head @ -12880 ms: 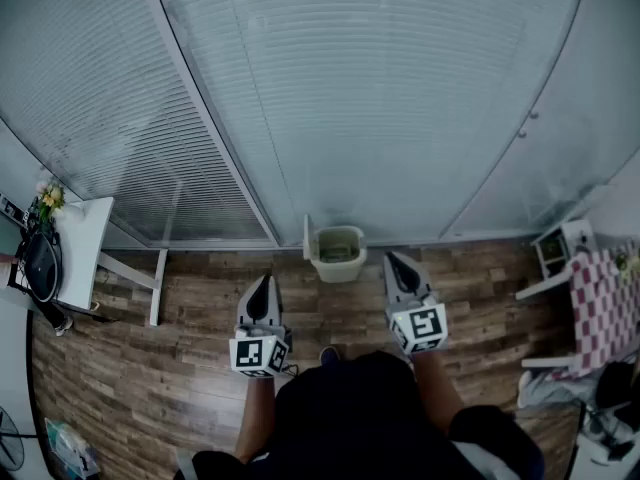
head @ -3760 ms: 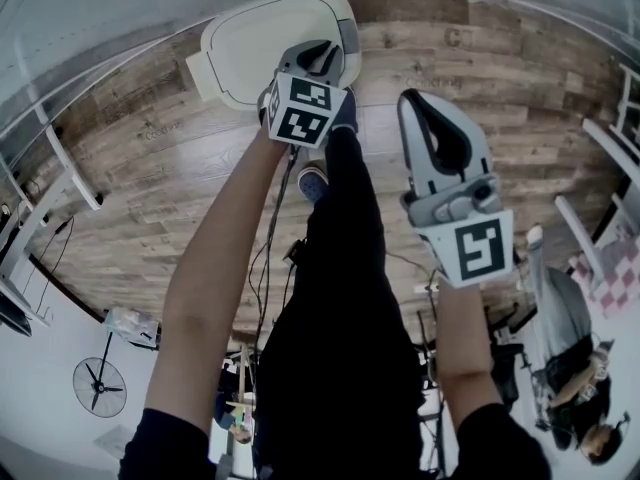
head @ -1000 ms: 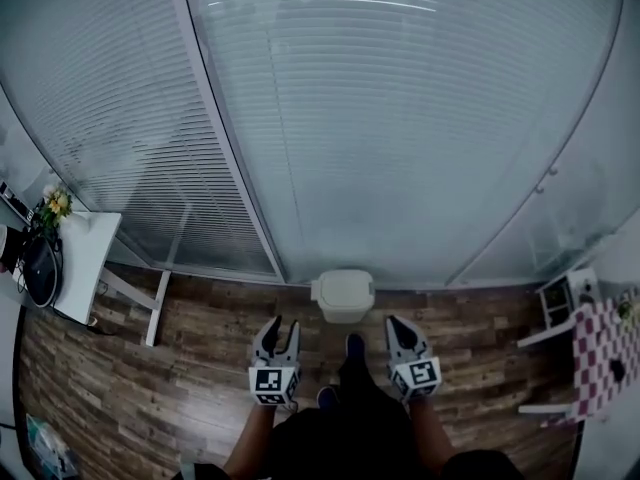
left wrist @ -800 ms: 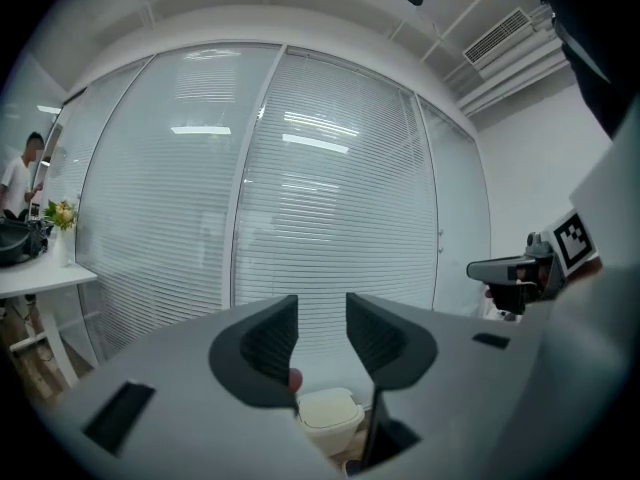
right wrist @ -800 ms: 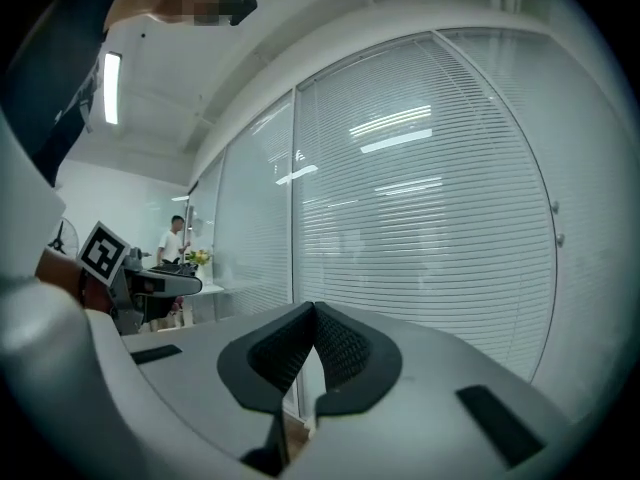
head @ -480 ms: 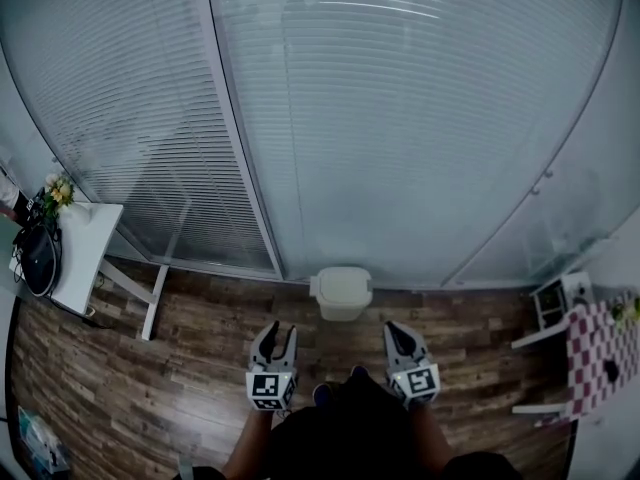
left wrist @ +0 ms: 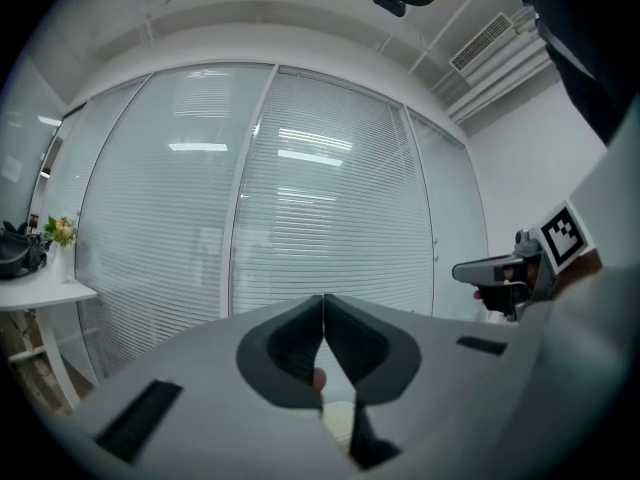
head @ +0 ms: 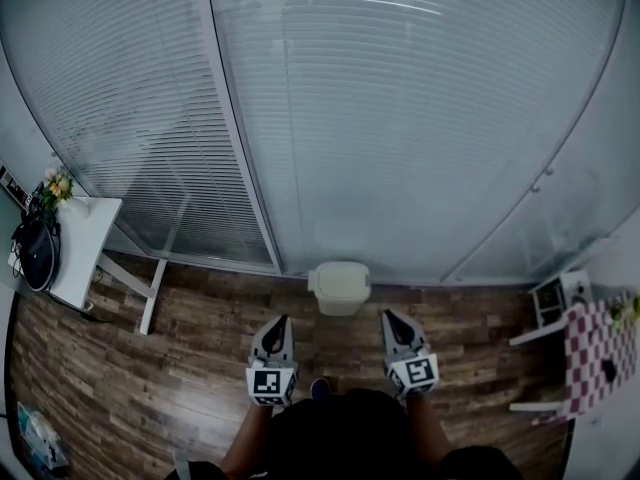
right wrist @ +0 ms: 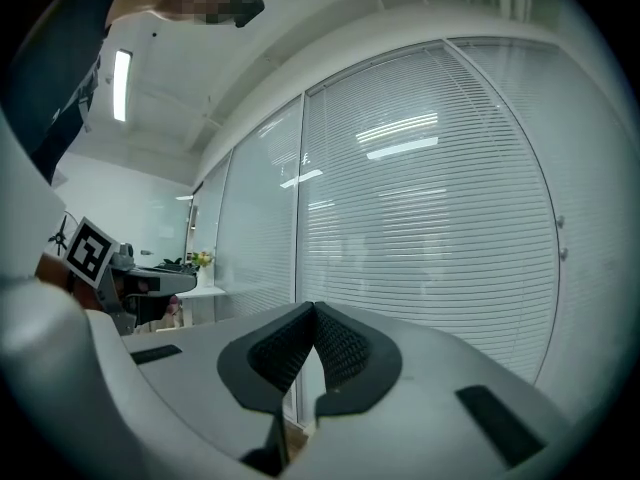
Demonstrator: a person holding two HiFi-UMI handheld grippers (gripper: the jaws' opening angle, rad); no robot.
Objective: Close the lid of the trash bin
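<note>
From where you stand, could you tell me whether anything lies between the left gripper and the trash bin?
Nothing visible does. Only bare wooden floor separates the left gripper from the trash bin, whose lid already lies shut. The gripper's jaws have just closed together, with nothing between them.

Wood-plank floor [head: 200, 343]: closed trash bin [head: 339, 288] by glass wall [head: 400, 118], white table [head: 88, 240] far left
</note>
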